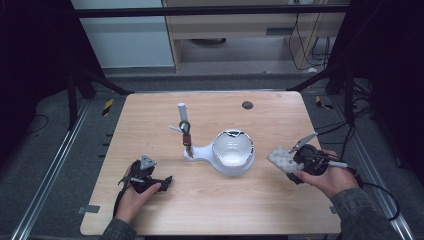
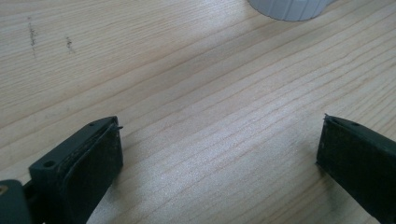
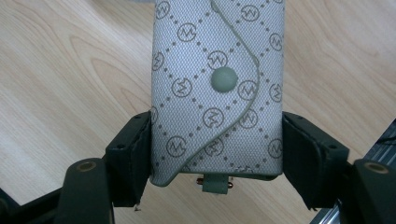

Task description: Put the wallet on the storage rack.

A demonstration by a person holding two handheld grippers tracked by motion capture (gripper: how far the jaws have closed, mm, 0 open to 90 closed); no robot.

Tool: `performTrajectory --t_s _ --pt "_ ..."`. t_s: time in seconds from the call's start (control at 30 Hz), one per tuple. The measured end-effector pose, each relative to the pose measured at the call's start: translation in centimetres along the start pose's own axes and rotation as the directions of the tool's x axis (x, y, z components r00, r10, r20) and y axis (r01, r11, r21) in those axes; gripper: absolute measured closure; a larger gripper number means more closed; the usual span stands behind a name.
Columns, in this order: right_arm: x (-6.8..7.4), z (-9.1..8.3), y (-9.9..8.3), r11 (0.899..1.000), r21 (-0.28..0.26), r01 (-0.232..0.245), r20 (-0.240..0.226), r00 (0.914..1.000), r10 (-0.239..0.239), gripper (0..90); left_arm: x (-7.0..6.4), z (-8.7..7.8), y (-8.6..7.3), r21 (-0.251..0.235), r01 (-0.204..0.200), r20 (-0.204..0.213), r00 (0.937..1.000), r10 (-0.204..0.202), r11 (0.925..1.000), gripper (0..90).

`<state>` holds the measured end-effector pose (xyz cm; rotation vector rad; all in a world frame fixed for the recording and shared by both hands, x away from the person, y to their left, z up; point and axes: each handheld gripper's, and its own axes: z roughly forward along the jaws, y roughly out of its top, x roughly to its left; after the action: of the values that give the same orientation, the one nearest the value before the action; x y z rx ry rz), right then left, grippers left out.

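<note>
Left claw [image 1: 167, 180] low at near-left, jaws wide apart. Right claw [image 1: 289, 161] at right, jaws clamped, hand [image 1: 327, 176] behind.

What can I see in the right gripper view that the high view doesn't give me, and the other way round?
Right gripper view alone: the grey monogram-patterned fabric pouch shows its curved flap, round snap button and a small tab at the bottom, clamped between black jaws. High view alone: the white bowl-shaped stand, its upright post with a hanging ring, the left gripper and both hands. Shared: the pouch, the right gripper and the light wooden table.
</note>
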<state>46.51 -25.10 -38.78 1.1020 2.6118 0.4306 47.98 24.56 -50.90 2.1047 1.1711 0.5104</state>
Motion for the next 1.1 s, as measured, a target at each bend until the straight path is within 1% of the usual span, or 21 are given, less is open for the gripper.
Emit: performTrajectory --t_s 0.13,0.2,0.23,0.6,0.8,1.1 --pt "0.2 -0.7 0.7 1.0 -0.005 0.023 0.005 0.9997 -0.023 30.7 0.0 0.0 0.0 0.0 0.0 -0.001 1.0 0.0 1.0 0.0" --pt "0.4 -1.0 1.0 1.0 -0.005 0.024 0.003 0.9997 -0.024 30.7 0.0 0.0 0.0 0.001 -0.001 -0.002 1.0 0.001 1.0 0.0" --pt "0.4 -1.1 1.2 0.999 -0.007 0.037 0.005 0.9993 -0.037 30.7 0.0 0.0 0.0 0.003 -0.004 -0.002 1.0 0.004 1.0 0.0" --pt "1.2 -2.6 3.2 0.995 -0.01 0.099 0.01 0.995 -0.099 30.8 0.0 0.0 0.0 0.003 -0.004 -0.002 1.0 0.004 1.0 0.0" --pt "1.8 -3.4 4.5 0.99 -0.017 0.142 0.015 0.9897 -0.142 30.8 0.0 0.0 0.0 0.003 -0.004 -0.003 1.0 0.004 1.0 0.0" --pt "2.6 -4.7 6.4 0.983 -0.031 0.183 0.026 0.9829 -0.182 30.8 0.0 0.0 0.0 0.0 -0.001 -0.003 1.0 0.001 1.0 0.0"
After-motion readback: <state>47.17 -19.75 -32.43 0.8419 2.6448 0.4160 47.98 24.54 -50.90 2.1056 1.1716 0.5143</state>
